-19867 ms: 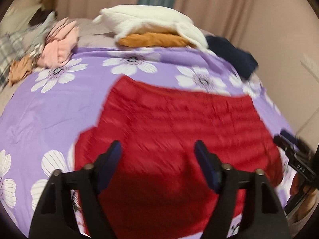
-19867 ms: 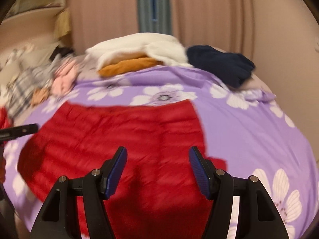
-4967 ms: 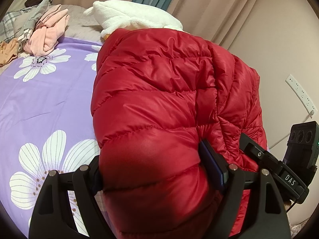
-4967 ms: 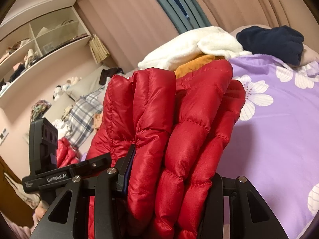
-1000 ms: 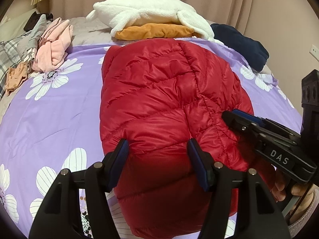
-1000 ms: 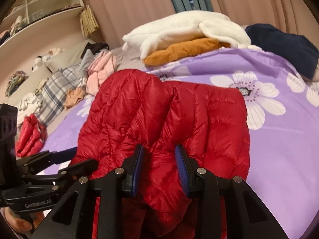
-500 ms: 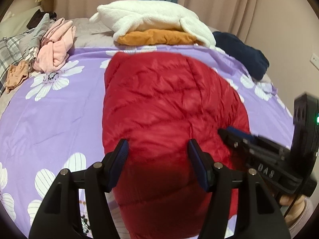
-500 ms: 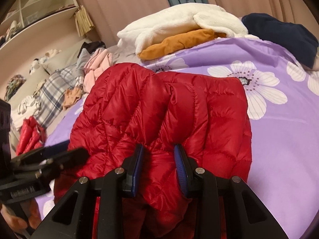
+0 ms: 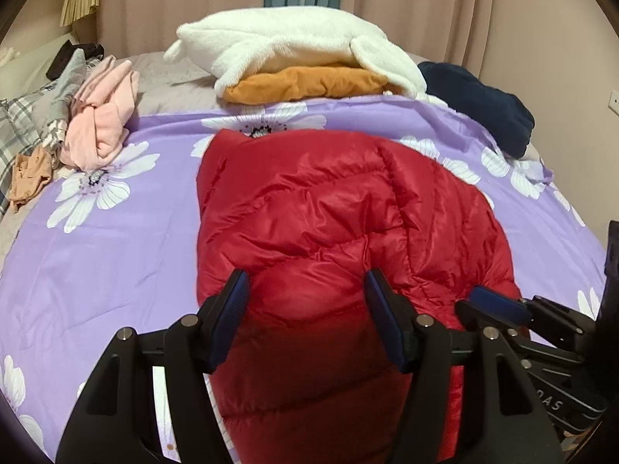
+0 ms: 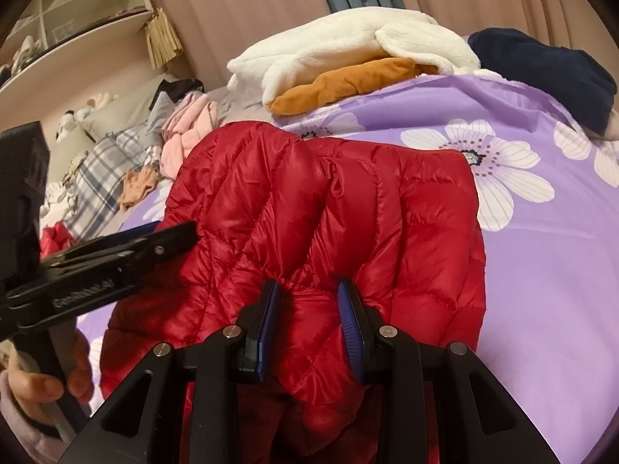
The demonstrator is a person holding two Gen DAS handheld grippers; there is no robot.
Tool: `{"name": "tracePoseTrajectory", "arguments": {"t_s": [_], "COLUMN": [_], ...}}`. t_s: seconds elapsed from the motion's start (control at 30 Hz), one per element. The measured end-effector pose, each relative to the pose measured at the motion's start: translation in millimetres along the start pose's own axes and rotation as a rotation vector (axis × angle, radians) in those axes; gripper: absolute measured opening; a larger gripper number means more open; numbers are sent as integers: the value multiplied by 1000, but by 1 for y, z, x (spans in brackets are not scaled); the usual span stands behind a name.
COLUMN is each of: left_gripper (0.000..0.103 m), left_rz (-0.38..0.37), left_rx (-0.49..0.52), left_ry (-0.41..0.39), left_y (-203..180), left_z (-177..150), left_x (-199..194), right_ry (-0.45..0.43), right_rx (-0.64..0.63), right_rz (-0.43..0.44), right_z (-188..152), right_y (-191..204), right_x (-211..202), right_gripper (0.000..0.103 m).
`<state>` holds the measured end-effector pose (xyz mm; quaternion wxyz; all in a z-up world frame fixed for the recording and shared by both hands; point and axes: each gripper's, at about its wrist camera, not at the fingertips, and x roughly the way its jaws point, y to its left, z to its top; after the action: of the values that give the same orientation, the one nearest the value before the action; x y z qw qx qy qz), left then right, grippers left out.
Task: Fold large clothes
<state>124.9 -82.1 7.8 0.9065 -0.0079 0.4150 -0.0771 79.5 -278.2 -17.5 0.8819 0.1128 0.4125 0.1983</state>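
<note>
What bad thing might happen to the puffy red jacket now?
The red jacket is puffy and shiny, so its fold may spring open once released. The right gripper pinches a thick bunch; pulling back could drag the bundle out of shape. The left gripper is open, holding nothing down.

Red quilted jacket [image 9: 332, 232] on lilac sheet [image 9: 116, 255] with white daisies. Cream fleece [image 9: 294, 44] over ochre cloth [image 9: 309, 83]; navy garment [image 9: 479, 106]; pink top [image 9: 104, 123]; grey-white plaid [image 10: 102, 178]. Black grippers, blue pads [image 10: 350, 319].
</note>
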Motion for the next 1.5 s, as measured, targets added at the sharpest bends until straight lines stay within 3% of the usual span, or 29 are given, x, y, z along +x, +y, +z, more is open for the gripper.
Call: {"name": "tracePoseTrajectory", "arguments": {"t_s": [0.3,0.5,0.73,0.93,1.23,1.5], "left_gripper": [63,63,63,63,63,63], "left_rz": [-7,-5,-2,-4,-5,2], "left_rx": [-10,-19,-23,-22,-16,-19], "left_ry": [14,15,16,12,13,13], "left_y": [1,1,2,4,1,-2], "left_z": [-4,-3,-2,-3,-6,-7], "left_x": [8,5,3,2,2,-1], "right_ry": [-1,-42,-98,-52,6,4], "right_rx": [1,18,-103,-168,-83,-109], "right_rz": [-26,-36,-1,-43,-25,-15], "right_z": [-1,1,-8,-27,-42,-37], "right_y": [4,9,31,38,18,28], "right_x": [2,-21,-54,-44,-18,-40], "right_gripper": [34,34,34,34,34,34]}}
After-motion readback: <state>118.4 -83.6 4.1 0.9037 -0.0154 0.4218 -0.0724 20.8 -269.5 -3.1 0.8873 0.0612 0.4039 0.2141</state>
